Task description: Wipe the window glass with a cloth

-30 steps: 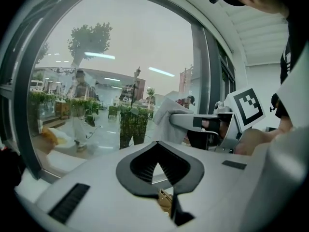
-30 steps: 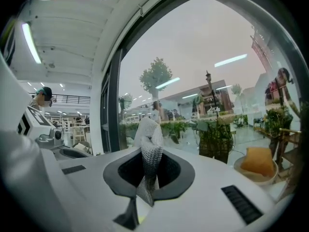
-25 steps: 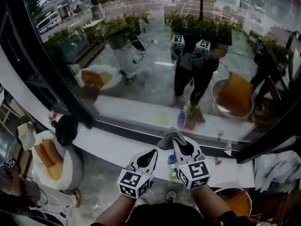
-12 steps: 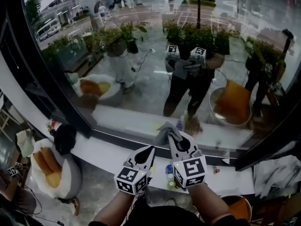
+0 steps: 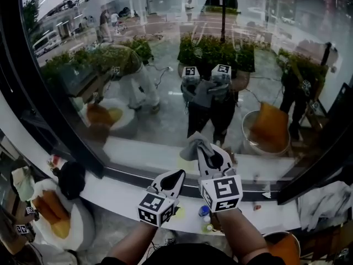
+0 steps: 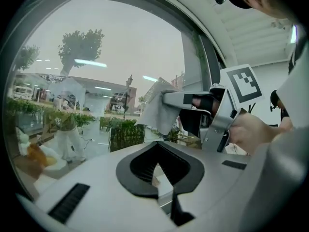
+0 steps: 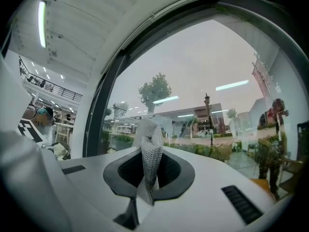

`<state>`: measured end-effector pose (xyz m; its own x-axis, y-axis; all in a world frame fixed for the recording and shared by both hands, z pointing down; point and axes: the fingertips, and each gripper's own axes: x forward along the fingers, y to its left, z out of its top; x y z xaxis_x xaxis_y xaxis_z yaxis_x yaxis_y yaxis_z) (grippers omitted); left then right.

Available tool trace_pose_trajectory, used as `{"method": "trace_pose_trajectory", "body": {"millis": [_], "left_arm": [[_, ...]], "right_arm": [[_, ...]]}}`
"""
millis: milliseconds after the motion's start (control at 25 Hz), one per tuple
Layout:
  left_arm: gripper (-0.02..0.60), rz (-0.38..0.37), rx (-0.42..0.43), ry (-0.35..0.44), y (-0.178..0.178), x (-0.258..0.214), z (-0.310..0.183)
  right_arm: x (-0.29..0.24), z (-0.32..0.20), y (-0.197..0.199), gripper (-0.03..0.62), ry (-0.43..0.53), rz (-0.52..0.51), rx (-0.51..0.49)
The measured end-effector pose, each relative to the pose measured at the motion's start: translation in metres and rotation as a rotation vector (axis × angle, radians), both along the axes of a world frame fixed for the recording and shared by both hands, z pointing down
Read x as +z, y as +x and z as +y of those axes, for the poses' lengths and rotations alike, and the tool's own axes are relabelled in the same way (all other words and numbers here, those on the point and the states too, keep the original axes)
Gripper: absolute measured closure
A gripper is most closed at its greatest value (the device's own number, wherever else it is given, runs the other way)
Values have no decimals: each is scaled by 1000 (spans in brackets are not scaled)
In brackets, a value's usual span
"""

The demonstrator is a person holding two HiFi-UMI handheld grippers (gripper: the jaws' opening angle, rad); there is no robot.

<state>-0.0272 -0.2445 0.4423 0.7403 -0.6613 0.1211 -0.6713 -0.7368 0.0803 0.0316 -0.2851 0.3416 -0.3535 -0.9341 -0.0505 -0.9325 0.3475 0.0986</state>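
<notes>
Cloth [image 5: 194, 143] is bunched and pinched by its lower part in the right gripper [image 5: 205, 158]. The free end sticks up past the tips toward the glass [image 5: 138, 93], low on the pane, just beyond the sill [image 5: 118, 186]. Can't tell if it touches. Gripped low so the loose part can meet the pane, probably the start of a wipe. Right jaws clamped tight on the cloth. Left gripper [image 5: 175, 176] sits just left and nearer, jaws together, nothing in them, idle.
</notes>
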Motion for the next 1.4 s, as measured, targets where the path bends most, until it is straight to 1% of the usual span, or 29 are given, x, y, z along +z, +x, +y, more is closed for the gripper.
{"method": "trace_pose_trajectory", "body": {"millis": [80,240,400,560,720,880,1040,1280,1400], "left_arm": [[574,0,16,15,-20,1,-17],[574,20,39,21,-66,3,-47],[574,15,70,30,-81,-1,-66],[574,5,90,38,-88,-6,-80],[574,-1,100,35,-83,-8,-93],[574,-1,115,28,-79,-6,-102],[574,1,128,34,-82,-5,-109],[574,8,134,29,-73,-5,-110],[574,13,142,27,-77,-5,-112]], "right_arm": [[-6,-18,-22,553,16,15,16],[-15,-55,-78,553,45,52,38],[-22,-85,-102,553,62,72,62],[-26,-106,-105,553,66,98,114],[-34,-120,-98,553,75,125,158],[-34,-130,-104,553,81,160,169],[-31,-142,-113,553,85,184,177],[-33,-145,-97,553,97,236,231],[-34,-148,-99,553,98,250,245]]}}
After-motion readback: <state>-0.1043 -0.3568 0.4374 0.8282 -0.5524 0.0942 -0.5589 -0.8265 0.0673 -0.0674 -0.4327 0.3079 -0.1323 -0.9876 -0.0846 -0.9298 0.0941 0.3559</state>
